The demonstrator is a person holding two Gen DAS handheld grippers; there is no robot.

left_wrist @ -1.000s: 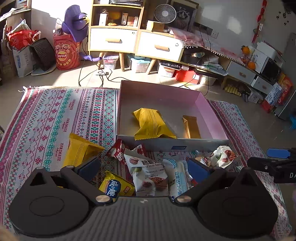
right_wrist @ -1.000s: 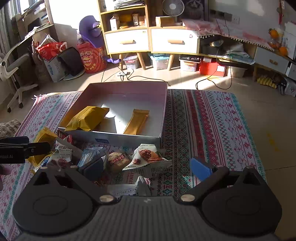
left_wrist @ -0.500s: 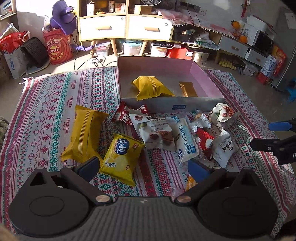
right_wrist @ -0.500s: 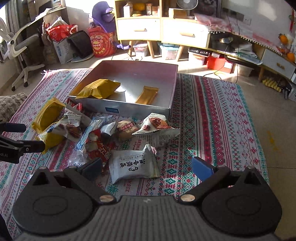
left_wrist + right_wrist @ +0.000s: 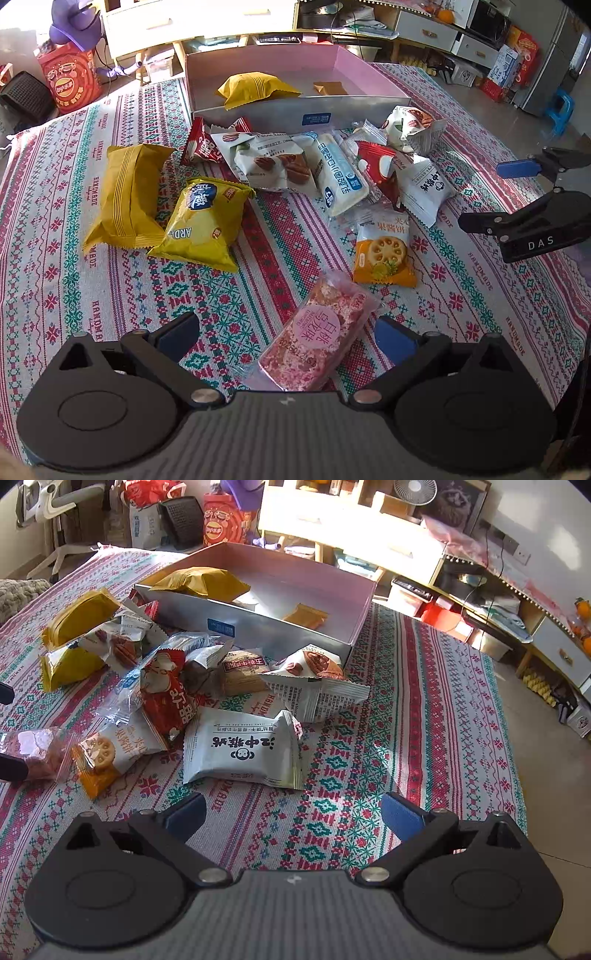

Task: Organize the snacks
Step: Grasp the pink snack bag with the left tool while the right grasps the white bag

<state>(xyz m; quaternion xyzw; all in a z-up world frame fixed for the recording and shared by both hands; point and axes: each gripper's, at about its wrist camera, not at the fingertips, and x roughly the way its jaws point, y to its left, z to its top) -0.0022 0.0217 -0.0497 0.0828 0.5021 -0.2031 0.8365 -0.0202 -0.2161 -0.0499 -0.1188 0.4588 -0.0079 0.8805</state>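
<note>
Your left hand-held gripper [image 5: 284, 332] hangs with its jaws wide apart over the pink candy packet [image 5: 318, 334], which lies on the patterned cloth [image 5: 258, 236] between the two blue fingers. This packet seems to be the next one to take. Bring the gripper lower, keep the packet in the middle of the gap, and close across its narrow width, not on the thin sealed ends, because the clear wrapper looks slippery. Then carry it to the pink box [image 5: 354, 62], which stands at the far side of the pile, and release it low inside.

Your right hand-held gripper [image 5: 291, 810] is also open and holds nothing. The white biscuit packet [image 5: 240, 751] lies just ahead of it on the cloth and is an easy second target.

As a count: the box holds two snacks, one big mustard-yellow packet [image 5: 255, 86] and one small brown bar [image 5: 328, 88]. Outside I count about eleven: one plain yellow packet [image 5: 127, 192], one yellow chip bag [image 5: 205, 219], one orange lotus-root cracker packet [image 5: 384, 251], the pink one, the white one, and some six more in the heap near the box wall, where they overlap, so the number is not sure.
</note>
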